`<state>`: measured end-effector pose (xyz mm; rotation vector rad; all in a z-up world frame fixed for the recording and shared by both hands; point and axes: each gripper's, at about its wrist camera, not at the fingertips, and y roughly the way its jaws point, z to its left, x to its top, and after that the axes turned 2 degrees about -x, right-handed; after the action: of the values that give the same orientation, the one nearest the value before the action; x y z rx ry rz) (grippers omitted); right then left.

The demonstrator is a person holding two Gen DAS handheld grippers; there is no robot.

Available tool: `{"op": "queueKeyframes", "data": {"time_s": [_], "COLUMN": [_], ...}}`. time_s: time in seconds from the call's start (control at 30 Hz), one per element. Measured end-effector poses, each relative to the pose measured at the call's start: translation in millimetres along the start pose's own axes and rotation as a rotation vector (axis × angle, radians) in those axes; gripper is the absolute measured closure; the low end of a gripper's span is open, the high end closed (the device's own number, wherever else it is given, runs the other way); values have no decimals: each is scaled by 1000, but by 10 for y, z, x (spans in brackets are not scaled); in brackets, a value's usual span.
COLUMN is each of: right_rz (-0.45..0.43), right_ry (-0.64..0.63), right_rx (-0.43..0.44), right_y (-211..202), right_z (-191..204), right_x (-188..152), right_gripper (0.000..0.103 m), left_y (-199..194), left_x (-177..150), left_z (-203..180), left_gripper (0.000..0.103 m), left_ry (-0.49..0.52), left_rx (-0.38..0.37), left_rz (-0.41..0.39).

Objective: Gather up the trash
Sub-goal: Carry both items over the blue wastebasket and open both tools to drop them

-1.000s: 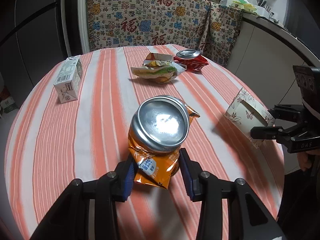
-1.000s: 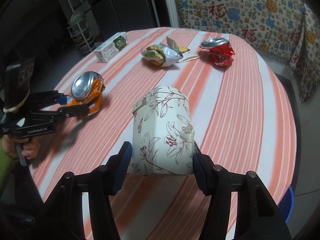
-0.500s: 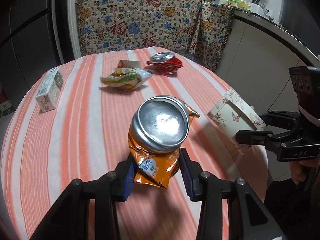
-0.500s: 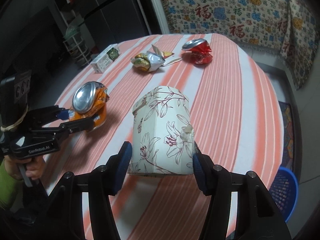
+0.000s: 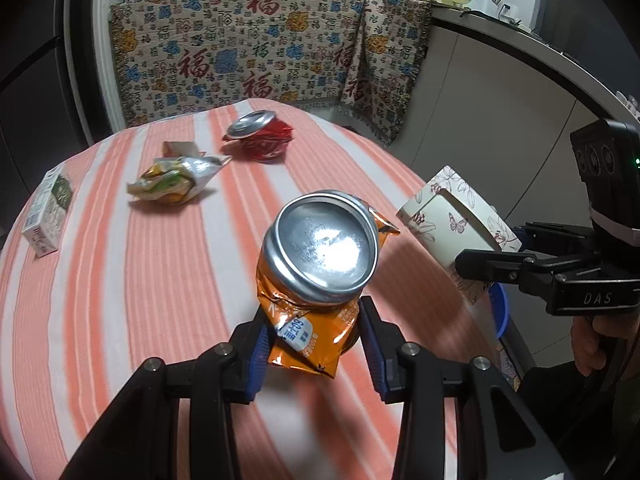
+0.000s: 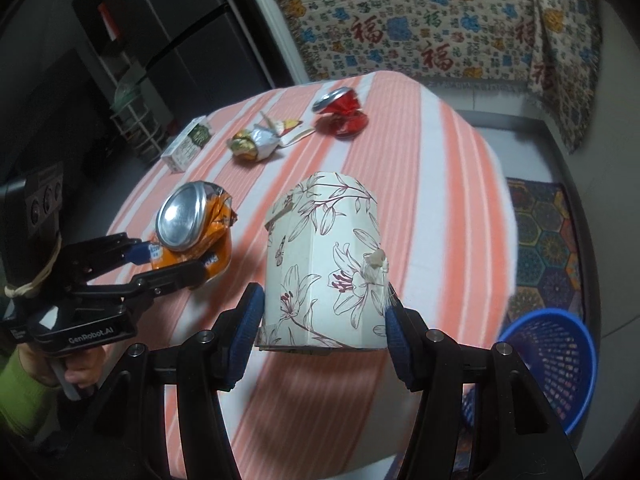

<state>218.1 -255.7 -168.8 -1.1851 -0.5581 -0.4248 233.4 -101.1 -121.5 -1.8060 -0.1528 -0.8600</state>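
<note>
My left gripper (image 5: 314, 346) is shut on a crushed orange can (image 5: 320, 276) and holds it above the striped table (image 5: 120, 300); the can also shows in the right wrist view (image 6: 196, 228). My right gripper (image 6: 322, 334) is shut on a white floral paper box (image 6: 326, 264), held above the table's right side, also visible in the left wrist view (image 5: 456, 228). A blue mesh trash basket (image 6: 552, 364) stands on the floor at the lower right, and a sliver of it shows in the left wrist view (image 5: 500, 308).
On the table lie a crushed red can (image 5: 260, 140), a crumpled snack wrapper (image 5: 176, 180) and a small carton (image 5: 46, 216). A patterned cloth (image 5: 260, 52) hangs behind the table. A patterned rug (image 6: 544, 240) lies on the floor.
Both grippers have swung to the right with their loads. The table items have slid left in view, and the blue basket has come fully into the right wrist view.
</note>
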Motion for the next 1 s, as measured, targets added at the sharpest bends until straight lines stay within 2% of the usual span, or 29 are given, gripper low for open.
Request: {"op": "queueKeyframes", "data": {"time_s": [0.17,0.3,0.63,0.8,1.0], "right_rz": [-37,-51,2,22,39], "right_ry": [88,143,229,283,326], "right_rx": [-41,-122,-335,-366,-375], "right_y": [-341,-623,-1005,-1068,-1118], "right_z": [-429,-835,-1827,-2184,-2411], "right_x": [-56,-167,-521,-752,-886], "right_gripper": [44,44,44,44,44], "left_y": [108,248,808,1184,1584], "left_x": [166,283,492,506,525], "left_z": [-362,-738,-1696,-2030,-2295], "left_gripper": [62,62,61,61,61], "left_ry": [39,76,141,156,163], "left_rx": [-61,-112,-236,-273,-288], "left_rz": [-7,4,75,124,170]}}
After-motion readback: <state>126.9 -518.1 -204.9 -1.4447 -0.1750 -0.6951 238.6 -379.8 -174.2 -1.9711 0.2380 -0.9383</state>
